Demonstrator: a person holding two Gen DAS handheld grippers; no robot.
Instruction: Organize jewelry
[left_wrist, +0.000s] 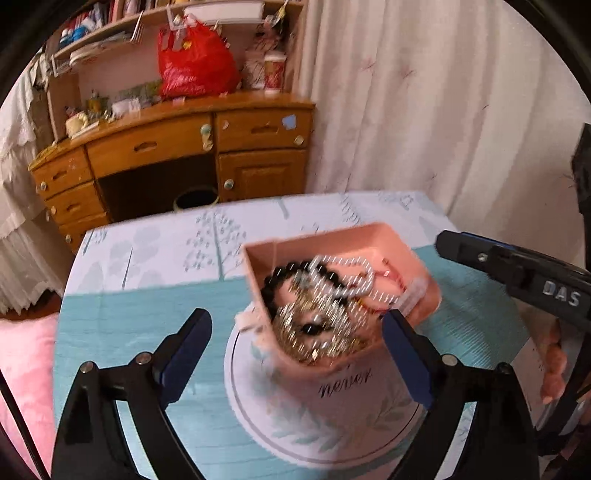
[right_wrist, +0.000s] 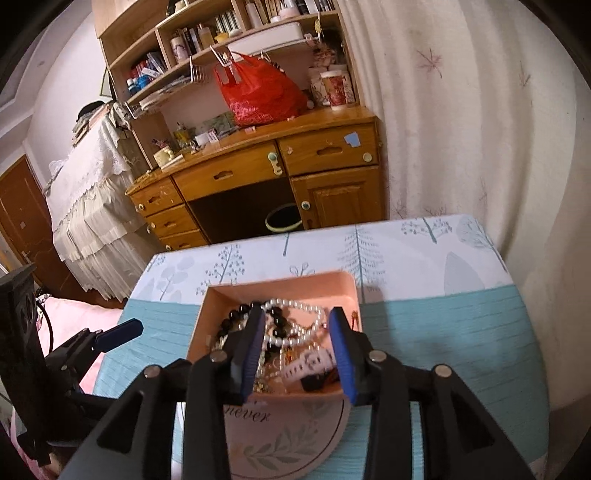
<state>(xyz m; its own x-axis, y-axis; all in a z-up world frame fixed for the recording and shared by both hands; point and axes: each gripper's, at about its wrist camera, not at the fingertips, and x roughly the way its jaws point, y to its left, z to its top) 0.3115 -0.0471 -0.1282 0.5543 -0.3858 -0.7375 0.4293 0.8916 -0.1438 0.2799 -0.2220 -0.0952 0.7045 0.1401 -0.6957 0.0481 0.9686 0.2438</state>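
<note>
A pink square tray (left_wrist: 369, 240) (right_wrist: 221, 306) full of tangled jewelry rests on a round white box lettered "never" (left_wrist: 332, 417) (right_wrist: 280, 439). In it lie a black bead bracelet (left_wrist: 284, 271) (right_wrist: 236, 314), a white pearl strand (left_wrist: 347, 262) (right_wrist: 295, 306), gold chains (left_wrist: 321, 332) and a white watch band (right_wrist: 308, 363). My left gripper (left_wrist: 297, 350) is open, its jaws on either side of the tray's near corner. My right gripper (right_wrist: 297, 354) is open over the tray's near edge, touching no jewelry that I can see. It also shows in the left wrist view (left_wrist: 517, 269).
The box stands on a table with a blue and white tree-print cloth (left_wrist: 147, 302) (right_wrist: 443, 332). A wooden desk (left_wrist: 177, 147) (right_wrist: 266, 166) with a red bag (left_wrist: 195, 62) stands behind. A white curtain (left_wrist: 443, 110) hangs at right. A pink cushion (left_wrist: 26, 369) lies at left.
</note>
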